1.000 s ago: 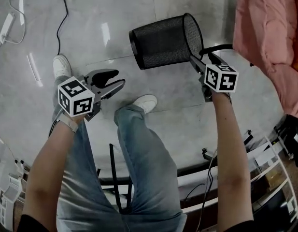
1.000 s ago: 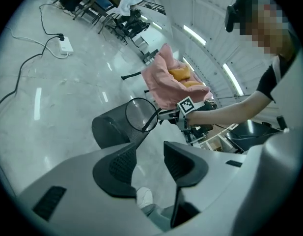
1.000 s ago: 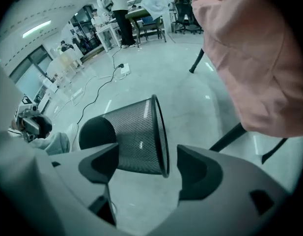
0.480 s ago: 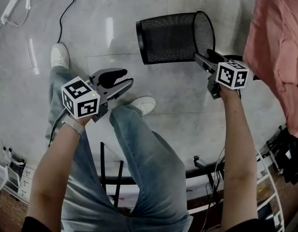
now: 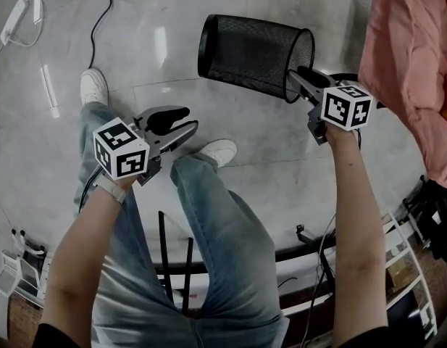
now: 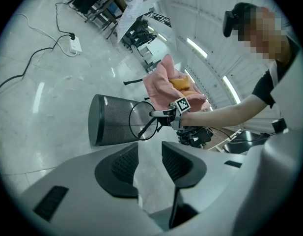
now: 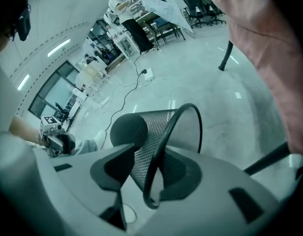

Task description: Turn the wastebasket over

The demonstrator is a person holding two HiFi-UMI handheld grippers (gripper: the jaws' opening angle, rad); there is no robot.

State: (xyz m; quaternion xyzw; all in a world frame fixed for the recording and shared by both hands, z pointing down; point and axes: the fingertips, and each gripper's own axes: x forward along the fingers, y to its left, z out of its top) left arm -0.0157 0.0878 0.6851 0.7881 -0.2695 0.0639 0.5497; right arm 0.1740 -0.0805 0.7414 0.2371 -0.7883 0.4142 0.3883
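Observation:
The black mesh wastebasket (image 5: 245, 49) lies on its side on the pale floor, base to the upper left, open rim to the lower right. My right gripper (image 5: 295, 80) straddles that rim. In the right gripper view (image 7: 149, 154) one jaw is outside the mesh wall (image 7: 146, 132) and one inside; the jaws are closing, with a sliver of floor still showing beside the rim. My left gripper (image 5: 187, 119) hangs apart over the person's knee, jaws closing slowly on nothing (image 6: 150, 149). The left gripper view shows the basket (image 6: 112, 119) with the right gripper (image 6: 158, 117) at its mouth.
A pink cloth (image 5: 411, 64) hangs just right of the basket. A cable (image 5: 100, 13) and a white adapter (image 5: 13, 17) lie at the upper left. The person's shoes (image 5: 216, 152) (image 5: 93, 85) stand below the basket. Racks (image 5: 419, 281) line the lower right.
The basket has swung round: its rim end dropped toward the lower right and its base rose to the upper left. The right gripper followed the rim. The left gripper stayed put.

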